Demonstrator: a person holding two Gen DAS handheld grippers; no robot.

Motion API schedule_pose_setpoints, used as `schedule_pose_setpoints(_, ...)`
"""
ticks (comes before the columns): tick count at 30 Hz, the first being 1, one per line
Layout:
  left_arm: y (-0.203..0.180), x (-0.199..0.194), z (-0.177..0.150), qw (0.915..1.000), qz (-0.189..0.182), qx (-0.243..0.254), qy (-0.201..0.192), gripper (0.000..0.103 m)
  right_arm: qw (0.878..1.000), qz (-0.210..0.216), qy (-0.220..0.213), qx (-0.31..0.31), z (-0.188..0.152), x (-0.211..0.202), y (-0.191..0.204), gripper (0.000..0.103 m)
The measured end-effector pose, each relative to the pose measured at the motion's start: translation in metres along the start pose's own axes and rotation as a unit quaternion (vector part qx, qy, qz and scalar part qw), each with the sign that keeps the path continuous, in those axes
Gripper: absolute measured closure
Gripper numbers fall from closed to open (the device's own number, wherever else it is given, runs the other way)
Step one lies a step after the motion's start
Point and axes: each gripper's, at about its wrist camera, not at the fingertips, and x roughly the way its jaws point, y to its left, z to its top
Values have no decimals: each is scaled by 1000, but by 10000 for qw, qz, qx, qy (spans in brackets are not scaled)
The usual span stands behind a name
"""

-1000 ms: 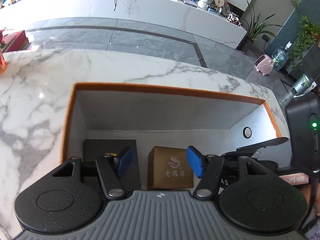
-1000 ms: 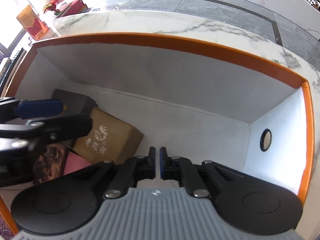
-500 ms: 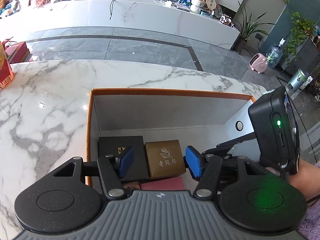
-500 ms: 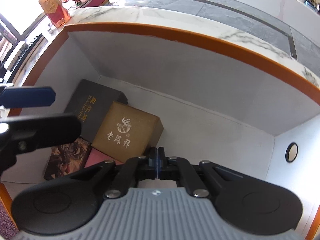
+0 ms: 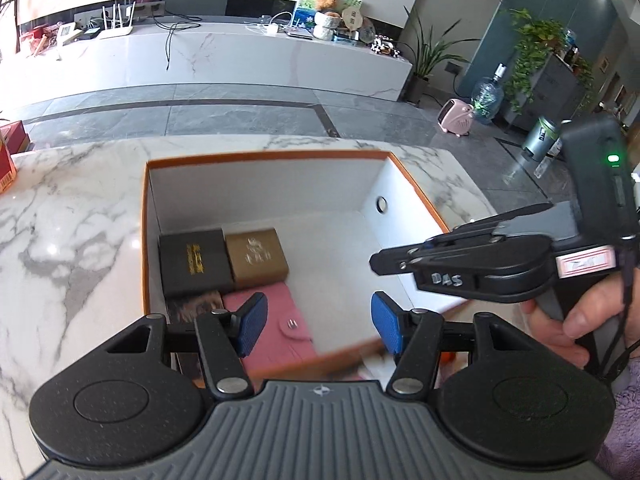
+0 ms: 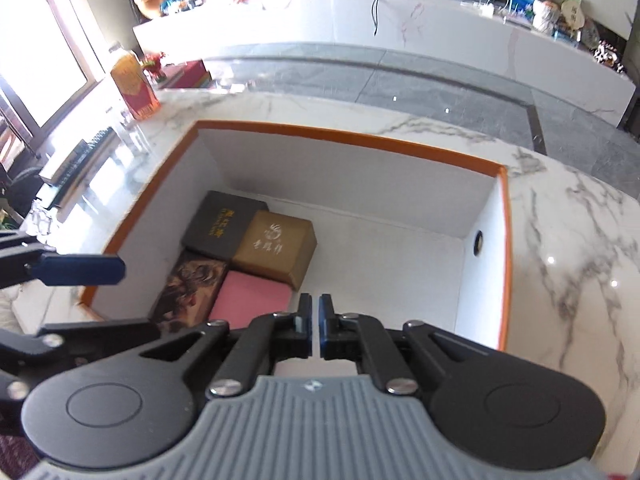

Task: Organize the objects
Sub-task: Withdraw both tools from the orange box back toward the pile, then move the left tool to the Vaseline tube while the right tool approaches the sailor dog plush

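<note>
Left wrist view looks down over the left gripper (image 5: 316,322), whose blue pads (image 5: 252,328) stand wide apart with nothing between them, hanging above the near edge of an orange-rimmed box (image 5: 256,158) with white inner walls that sits on a marble table (image 5: 72,216). Four items lie packed together in the box's left half: a black case (image 5: 194,262) with gold lettering at the far left, a tan box (image 5: 256,258) touching it on the right, a dark patterned case (image 5: 196,306) nearer the camera, and a pink wallet (image 5: 280,328) with a snap beside that one. The right half of the box floor is bare white, and a round hole (image 5: 381,203) shows in the right wall. To the right, a hand (image 5: 576,320) holds the right gripper (image 5: 376,260) side-on above the box's right rim, its fingers brought together and empty. Right wrist view shows the same gripper from behind (image 6: 316,330), its two black fingers nearly touching with only a thin slit between them and nothing held, above the near part of the box (image 6: 344,134). From here the black case (image 6: 224,224), the tan box (image 6: 276,246), the patterned case (image 6: 190,290) and the pink wallet (image 6: 250,298) form a tight square in the left part of the box. One blue pad of the left gripper (image 6: 80,270) reaches in from the left edge, above the box's left rim. Beyond the table lie grey floor tiles (image 6: 400,76) and a long white counter (image 6: 360,20).
</note>
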Motion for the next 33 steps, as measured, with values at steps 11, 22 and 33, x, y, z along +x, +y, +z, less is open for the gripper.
schedule_pose_setpoints(11, -14, 0, -80, 9986, -239, -199, 416, 42, 9933, 20, -305, 1111, -124, -64, 18, 98)
schedule_pose_setpoints(22, -46, 17, -127, 9968, -110, 357, 709, 57, 9804, 155, 71, 1964, -198, -69, 25, 91)
schedule_pose_setpoints(33, -45, 22, -141, 9951, 224, 285, 925, 57, 9639, 142, 414, 2625, -210, -47, 11, 56)
